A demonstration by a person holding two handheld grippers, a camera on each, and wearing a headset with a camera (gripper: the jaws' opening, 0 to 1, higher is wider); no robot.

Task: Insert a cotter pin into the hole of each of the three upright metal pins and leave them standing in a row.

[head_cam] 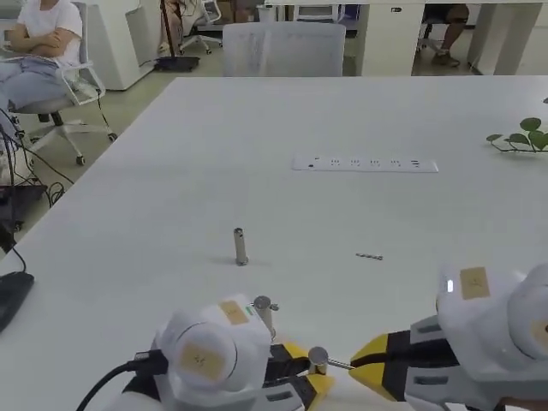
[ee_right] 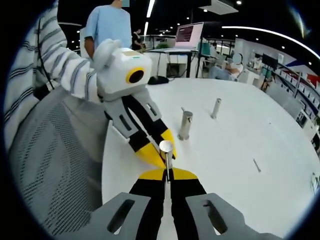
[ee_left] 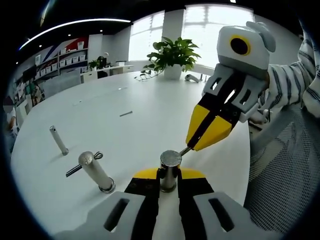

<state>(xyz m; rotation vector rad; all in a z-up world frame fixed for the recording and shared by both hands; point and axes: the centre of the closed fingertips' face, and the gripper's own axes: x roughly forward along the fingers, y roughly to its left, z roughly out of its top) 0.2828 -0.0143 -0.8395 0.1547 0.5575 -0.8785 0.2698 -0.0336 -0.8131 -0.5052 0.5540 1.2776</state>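
Left gripper: black, yellow-tipped fingers clenched on a short silver cylindrical metal pin, gripped below its flat head and held upright at the near edge of the white table.

Right gripper: fingers pinched together on a thin metal cotter pin, which points at the held pin. Its free end meets the pin just under the head. Whether it has entered the hole cannot be told.

The two grippers face each other, tips just apart.

Second upright metal pin: stands on the table just beside the left gripper, with a looped cotter pin passing through it near the top.

Third upright metal pin: stands farther out, apart from the other two, with nothing through it.

Loose cotter pin: lies flat on the table, to the right of the third pin.

Farther back are a white power strip and a green potted plant.
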